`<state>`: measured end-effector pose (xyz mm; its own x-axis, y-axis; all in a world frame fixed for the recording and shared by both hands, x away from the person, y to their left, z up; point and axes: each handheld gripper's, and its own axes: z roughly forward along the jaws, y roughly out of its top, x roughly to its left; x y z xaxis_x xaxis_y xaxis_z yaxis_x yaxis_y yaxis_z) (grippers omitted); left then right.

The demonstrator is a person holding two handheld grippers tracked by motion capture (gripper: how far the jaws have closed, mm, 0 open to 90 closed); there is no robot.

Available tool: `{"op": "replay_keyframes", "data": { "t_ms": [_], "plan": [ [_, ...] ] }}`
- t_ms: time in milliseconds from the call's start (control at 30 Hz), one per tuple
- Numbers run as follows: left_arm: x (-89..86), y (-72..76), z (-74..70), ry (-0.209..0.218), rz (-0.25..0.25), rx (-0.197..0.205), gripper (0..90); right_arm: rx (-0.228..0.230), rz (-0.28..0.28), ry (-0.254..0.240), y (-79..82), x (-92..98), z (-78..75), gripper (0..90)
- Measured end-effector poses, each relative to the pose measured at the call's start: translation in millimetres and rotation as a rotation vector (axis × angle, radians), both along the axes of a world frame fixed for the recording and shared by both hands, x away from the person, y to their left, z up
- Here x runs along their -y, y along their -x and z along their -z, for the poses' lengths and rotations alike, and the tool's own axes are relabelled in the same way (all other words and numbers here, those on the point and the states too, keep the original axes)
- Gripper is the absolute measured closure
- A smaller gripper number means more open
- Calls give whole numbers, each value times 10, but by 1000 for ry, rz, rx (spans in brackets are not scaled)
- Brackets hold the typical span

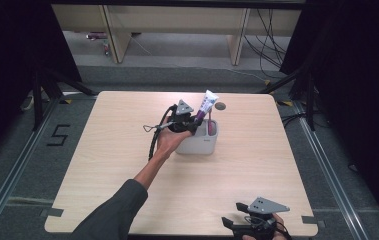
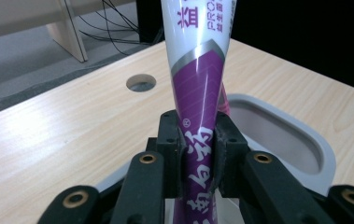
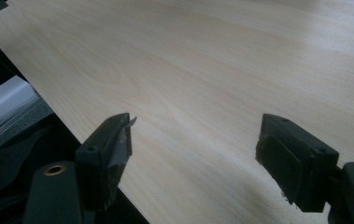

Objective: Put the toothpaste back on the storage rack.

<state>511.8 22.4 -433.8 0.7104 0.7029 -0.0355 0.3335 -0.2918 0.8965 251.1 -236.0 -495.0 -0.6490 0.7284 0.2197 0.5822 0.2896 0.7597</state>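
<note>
A purple and white toothpaste tube (image 1: pixel 206 106) stands tilted in a grey two-compartment holder (image 1: pixel 203 146) at the middle of the table. My left gripper (image 1: pixel 193 121) is shut on the tube's purple lower part (image 2: pixel 199 140), both pads pressing its sides, and the holder's open right compartment (image 2: pixel 277 135) lies just behind. A pink item (image 1: pixel 210 127) sticks up in the holder's right side. Near the table's front right edge my right gripper (image 1: pixel 231 222) is held open with nothing between its jaws; in the right gripper view its fingers (image 3: pixel 109 149) hover over bare wood.
A round cable hole (image 1: pixel 220 106) sits in the tabletop (image 1: pixel 127 150) behind the holder. Cables trail from the left gripper. Black curtains flank the table, and desk legs and wires stand on the floor beyond the far edge.
</note>
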Motion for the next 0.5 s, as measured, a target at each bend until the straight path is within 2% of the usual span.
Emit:
{"op": "replay_keyframes", "data": {
  "t_ms": [33, 67, 133, 167, 200, 233, 300, 333, 433, 467, 500],
  "plan": [
    [-7, 3, 2, -10, -10, -2, 737, 10, -7, -1, -5, 5, 6, 268],
    [-9, 3, 8, 2, -13, -1, 715, 10, -7, 0, -5, 5, 7, 268],
    [-18, 16, -19, -14, -20, 3, 705, 9, -6, 3, -5, 6, 6, 268],
    [-17, 27, -30, -70, -20, 14, 702, 12, 3, 6, -6, 6, 4, 268],
    [-18, 30, -22, -89, -17, 4, 702, 12, 3, 6, -6, 6, 4, 268],
    [-22, 32, -3, -97, -16, -2, 698, 14, -5, -10, -9, 2, 12, 268],
    [-25, 44, 33, -111, -24, -1, 685, 7, -4, 1, -2, 5, 6, 268],
    [-21, 52, 34, -108, -29, 2, 685, 7, -4, 1, -2, 5, 6, 268],
    [-12, 72, 0, -42, -42, 18, 649, 4, -1, 12, -3, 9, 5, 268],
    [-24, 82, -38, -61, -38, 25, 647, 4, -1, 12, -4, 9, 5, 268],
    [-29, 86, -76, -58, -30, 34, 638, 11, -3, -4, -9, 2, 17, 268]
  ]
}}
